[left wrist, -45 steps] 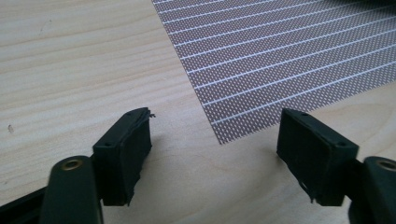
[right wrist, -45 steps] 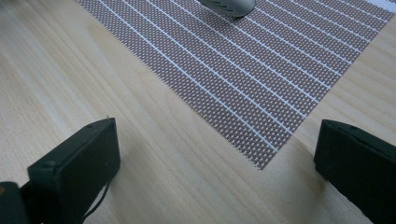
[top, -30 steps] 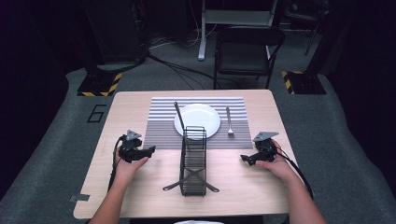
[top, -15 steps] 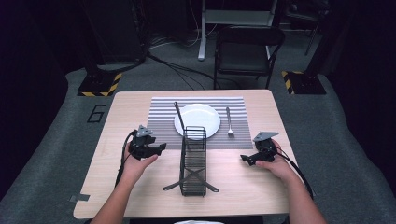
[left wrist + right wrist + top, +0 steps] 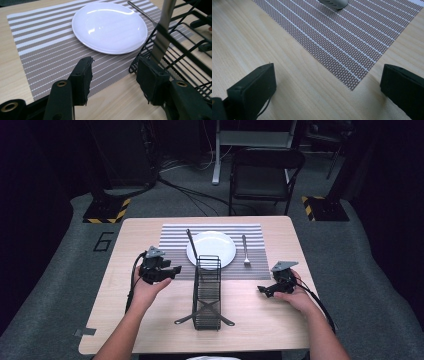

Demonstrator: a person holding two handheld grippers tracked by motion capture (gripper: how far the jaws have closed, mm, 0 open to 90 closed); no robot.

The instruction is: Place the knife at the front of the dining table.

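Beside rack (image 5: 206, 290), left gripper (image 5: 172, 270) fingers closing, empty.

Black tool (image 5: 176, 269), grey three-cornered plate (image 5: 155, 252)

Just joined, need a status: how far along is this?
Early. Plate and fork lie on the mat; a knife leans in the rack. Left gripper hovers by that knife, jaws just closing, nothing between them. Right gripper is open over the table. Gripping is left.

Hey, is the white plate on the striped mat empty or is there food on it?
Empty. The white plate shows a bare glossy surface with light reflections on the striped mat.
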